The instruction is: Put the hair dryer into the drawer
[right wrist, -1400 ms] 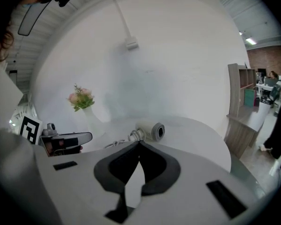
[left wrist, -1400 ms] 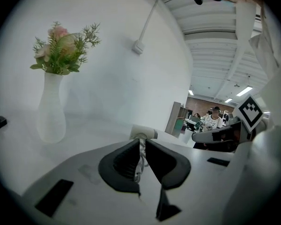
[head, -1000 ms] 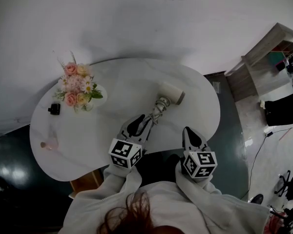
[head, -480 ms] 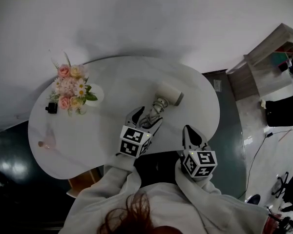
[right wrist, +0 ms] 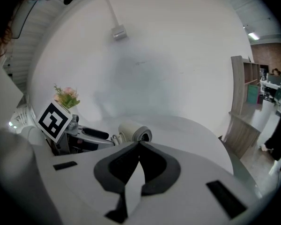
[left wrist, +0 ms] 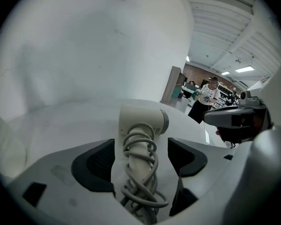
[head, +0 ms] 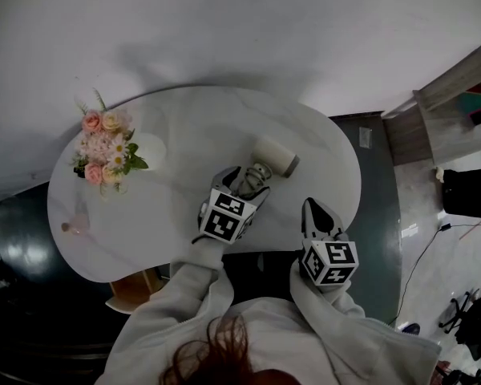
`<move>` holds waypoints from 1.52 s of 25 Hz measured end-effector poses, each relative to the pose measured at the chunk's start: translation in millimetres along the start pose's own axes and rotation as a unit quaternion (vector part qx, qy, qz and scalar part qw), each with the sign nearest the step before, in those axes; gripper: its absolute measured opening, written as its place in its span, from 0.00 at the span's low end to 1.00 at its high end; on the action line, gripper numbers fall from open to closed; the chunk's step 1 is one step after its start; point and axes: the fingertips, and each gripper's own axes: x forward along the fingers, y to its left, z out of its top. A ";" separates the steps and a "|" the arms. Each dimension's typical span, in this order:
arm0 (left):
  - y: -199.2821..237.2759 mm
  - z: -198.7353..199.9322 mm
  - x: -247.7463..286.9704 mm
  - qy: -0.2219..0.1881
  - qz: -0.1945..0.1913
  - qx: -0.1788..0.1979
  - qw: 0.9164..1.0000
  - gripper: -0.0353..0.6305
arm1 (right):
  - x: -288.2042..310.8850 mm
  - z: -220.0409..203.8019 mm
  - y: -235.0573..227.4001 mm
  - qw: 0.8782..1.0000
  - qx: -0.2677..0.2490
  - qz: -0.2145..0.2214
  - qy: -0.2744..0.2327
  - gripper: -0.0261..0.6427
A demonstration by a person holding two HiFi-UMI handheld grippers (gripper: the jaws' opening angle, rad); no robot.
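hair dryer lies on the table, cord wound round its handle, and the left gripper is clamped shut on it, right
Not clamped. The left gripper view shows the left gripper with its jaws apart, having just been opening. The handle of the hair dryer is between them but not gripped. The rest holds.

The left gripper (head: 242,181) hides most of the handle of the hair dryer (head: 274,156) in the head view, the cord (left wrist: 140,191) runs off the left gripper view's bottom edge, and a pinkish speck (head: 66,227) on the table (head: 192,127) is too small to identify.
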 end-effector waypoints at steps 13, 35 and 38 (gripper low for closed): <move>1.8 -30.6 38.4 0.141 0.003 0.056 0.988 0.55 | 24.8 6.8 -29.7 1.000 0.013 0.012 0.012 0.11; 4.1 -32.3 42.4 0.111 0.060 0.032 0.991 0.46 | 22.7 11.0 -61.2 0.999 0.004 0.031 0.018 0.11; 4.7 -30.8 40.2 0.097 0.072 0.023 0.992 0.46 | 24.8 13.5 -59.1 0.999 -0.007 0.045 0.015 0.11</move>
